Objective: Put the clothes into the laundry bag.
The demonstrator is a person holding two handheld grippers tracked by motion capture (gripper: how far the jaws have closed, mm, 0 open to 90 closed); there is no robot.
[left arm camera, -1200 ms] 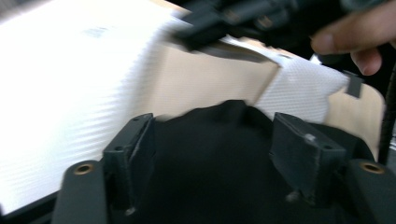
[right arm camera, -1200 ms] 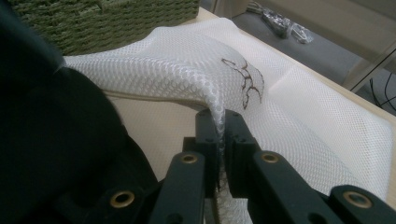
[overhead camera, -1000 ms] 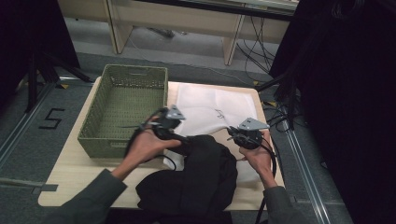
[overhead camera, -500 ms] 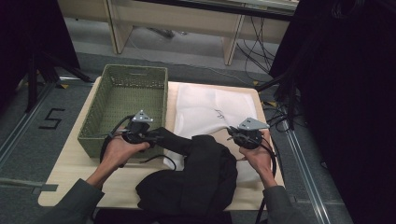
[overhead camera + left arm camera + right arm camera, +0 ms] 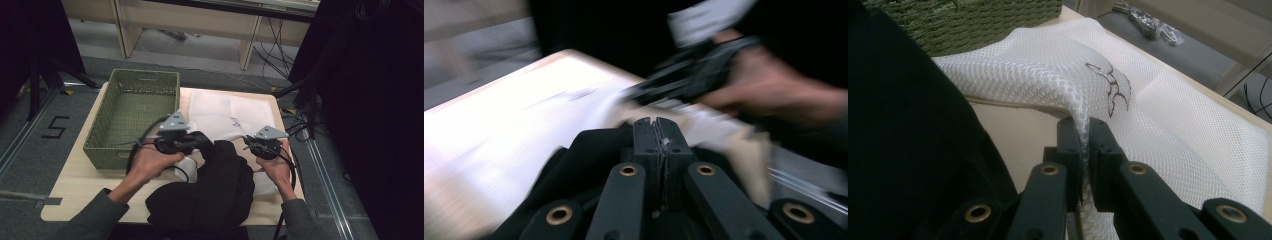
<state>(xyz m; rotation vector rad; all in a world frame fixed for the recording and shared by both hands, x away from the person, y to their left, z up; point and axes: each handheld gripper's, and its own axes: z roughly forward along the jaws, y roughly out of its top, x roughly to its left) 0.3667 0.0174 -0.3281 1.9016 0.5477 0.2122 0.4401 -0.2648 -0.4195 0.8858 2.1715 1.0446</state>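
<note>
L gripper (image 5: 200, 142) pinches black cloth (image 5: 215, 195), just right of green basket (image 5: 132, 117). R gripper (image 5: 1085, 131) pinches white mesh bag (image 5: 1168, 130), farther right.

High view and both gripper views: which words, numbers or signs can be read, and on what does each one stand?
"5": black figure on the grey floor, left of the table.
Brown curly mark on the white mesh bag: a drawn sign, not readable as letters.
Nothing else can be read.

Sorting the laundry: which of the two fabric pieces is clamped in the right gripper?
The white mesh bag, pinched between the right gripper jaws; the black garment lies beside it.
</note>
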